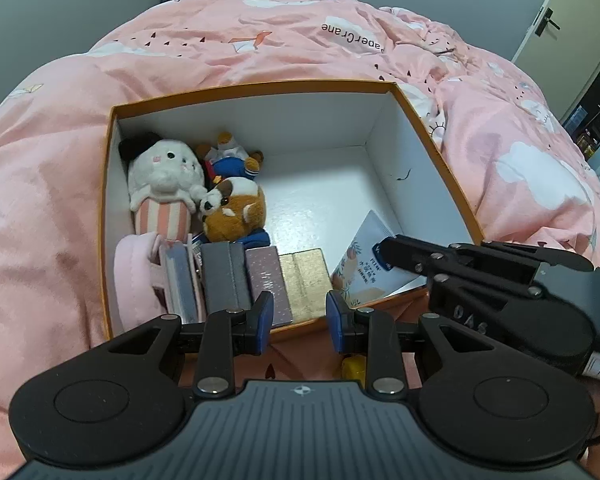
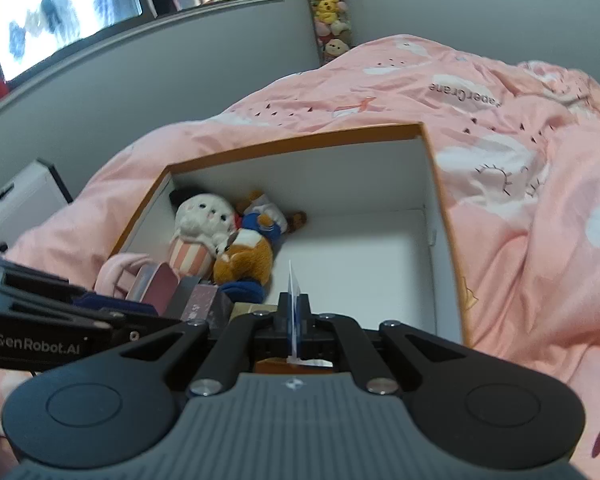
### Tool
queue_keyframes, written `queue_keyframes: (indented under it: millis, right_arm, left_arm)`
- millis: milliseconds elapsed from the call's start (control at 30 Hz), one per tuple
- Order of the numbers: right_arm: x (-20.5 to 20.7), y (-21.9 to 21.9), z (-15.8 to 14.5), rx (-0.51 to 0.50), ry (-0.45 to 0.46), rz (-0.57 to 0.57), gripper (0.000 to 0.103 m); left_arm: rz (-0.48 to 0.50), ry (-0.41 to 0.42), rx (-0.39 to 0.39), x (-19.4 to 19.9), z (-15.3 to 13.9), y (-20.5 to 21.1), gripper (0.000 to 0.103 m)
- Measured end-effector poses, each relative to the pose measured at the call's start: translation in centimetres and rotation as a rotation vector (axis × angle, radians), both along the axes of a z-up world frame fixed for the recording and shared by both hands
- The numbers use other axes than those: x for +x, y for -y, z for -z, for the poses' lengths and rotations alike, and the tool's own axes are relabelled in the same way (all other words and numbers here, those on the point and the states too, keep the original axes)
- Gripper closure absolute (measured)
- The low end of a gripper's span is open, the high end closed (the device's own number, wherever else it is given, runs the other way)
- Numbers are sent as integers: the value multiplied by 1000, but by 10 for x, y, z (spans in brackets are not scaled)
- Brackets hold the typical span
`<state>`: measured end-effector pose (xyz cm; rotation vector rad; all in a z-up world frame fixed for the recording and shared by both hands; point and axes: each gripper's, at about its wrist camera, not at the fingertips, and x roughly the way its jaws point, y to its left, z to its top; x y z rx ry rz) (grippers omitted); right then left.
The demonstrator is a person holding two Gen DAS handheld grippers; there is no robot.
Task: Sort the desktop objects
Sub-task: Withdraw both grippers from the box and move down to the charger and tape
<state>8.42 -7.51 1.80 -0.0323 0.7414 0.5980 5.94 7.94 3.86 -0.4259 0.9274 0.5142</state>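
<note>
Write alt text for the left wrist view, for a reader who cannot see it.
An open orange box with a white inside sits on a pink quilt, holding plush toys and a row of small flat cases along its left and near sides. The right gripper holds a flat white packet over the box; the left gripper hangs open, empty.

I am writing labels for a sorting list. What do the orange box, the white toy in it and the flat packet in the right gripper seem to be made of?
Orange box: likely rigid cardboard, matte, with straight thin walls and a white lining.
White toy: plush fabric, with a fuzzy, soft surface.
Flat packet: probably thin plastic film or coated paper, with smooth, printed faces; it looks sheet-thin edge-on between the pads of the right gripper.
</note>
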Motion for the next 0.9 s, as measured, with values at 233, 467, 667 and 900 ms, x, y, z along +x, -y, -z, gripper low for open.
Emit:
queue_keyframes:
  millis: [233,467,667,900]
  right_arm:
    - [-1,-12,7,-20,-30,-22,100]
    - [-4,-10,8,15,-52,-15,95]
    - [-16,5,1,47,16,39,92]
    - [-40,26,-15,105,112,67,82]
  left_arm:
    - [1,0,-3,-4,1,-3,70]
    - [40,-15,13,-4,2,3,70]
    - [70,2,32,-7,-2,12,70]
    - [100,45,58,-13,-13,24,70]
